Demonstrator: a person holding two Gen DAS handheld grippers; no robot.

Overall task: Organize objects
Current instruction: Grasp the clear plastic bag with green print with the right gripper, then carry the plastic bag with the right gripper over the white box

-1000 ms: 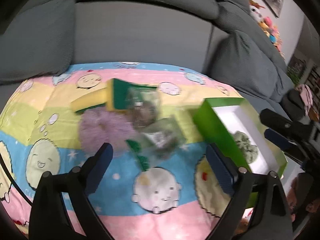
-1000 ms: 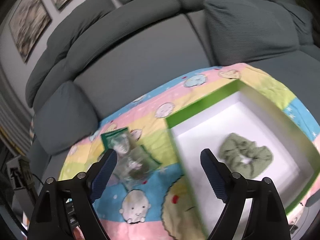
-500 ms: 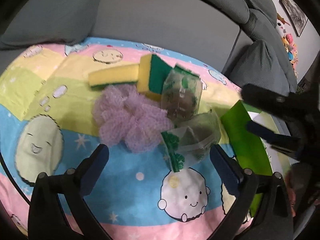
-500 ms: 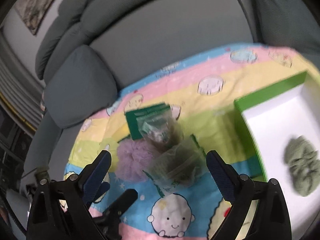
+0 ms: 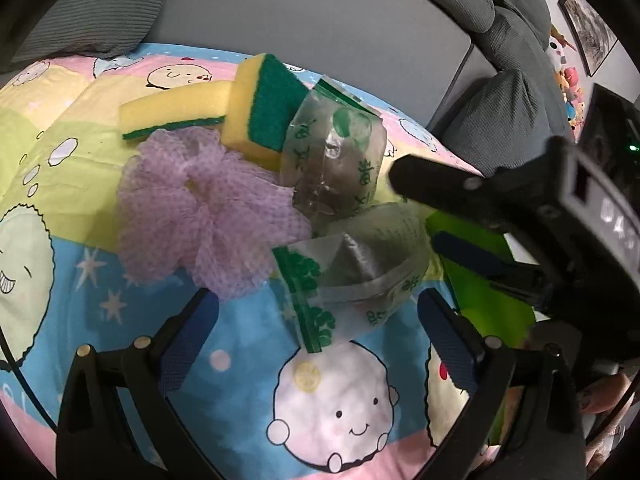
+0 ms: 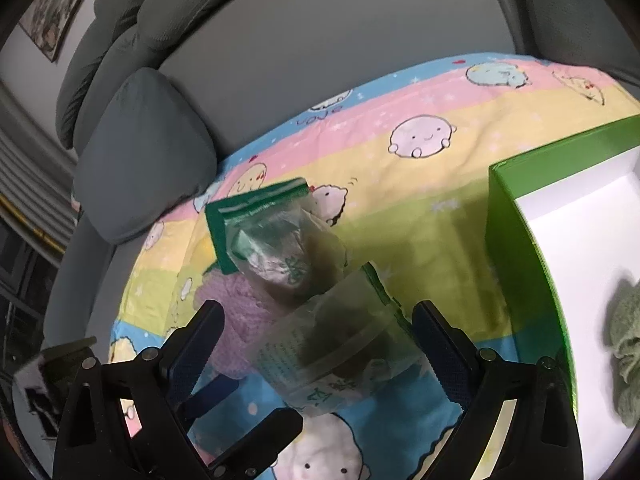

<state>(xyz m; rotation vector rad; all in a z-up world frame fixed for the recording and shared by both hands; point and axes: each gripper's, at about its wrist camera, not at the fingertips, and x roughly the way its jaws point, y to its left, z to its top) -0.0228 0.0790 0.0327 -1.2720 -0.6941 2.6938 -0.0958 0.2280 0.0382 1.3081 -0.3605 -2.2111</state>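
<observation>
On the cartoon-print cloth lie two clear zip bags with green print, a near one (image 5: pixel 360 272) (image 6: pixel 340 352) and a far one (image 5: pixel 336 168) (image 6: pixel 280 248). Beside them are a purple mesh puff (image 5: pixel 200 208) (image 6: pixel 236 320) and two yellow-green sponges (image 5: pixel 264 104). My left gripper (image 5: pixel 316 336) is open, just in front of the near bag. My right gripper (image 6: pixel 316 344) is open, with the near bag between its fingers; I cannot tell if they touch it. It also shows in the left wrist view (image 5: pixel 460 220). A green scrunchie (image 6: pixel 624 340) lies in the green box (image 6: pixel 516 240).
A grey sofa with cushions (image 5: pixel 320 12) (image 6: pixel 140 152) stands behind the cloth-covered surface. The green box with white inside sits at the right edge (image 5: pixel 484 280). Soft toys (image 5: pixel 568 80) and framed pictures are far back.
Both grippers moved in toward the pile of bags. The right gripper swung left from over the box and now straddles the near bag. Both stay open.
</observation>
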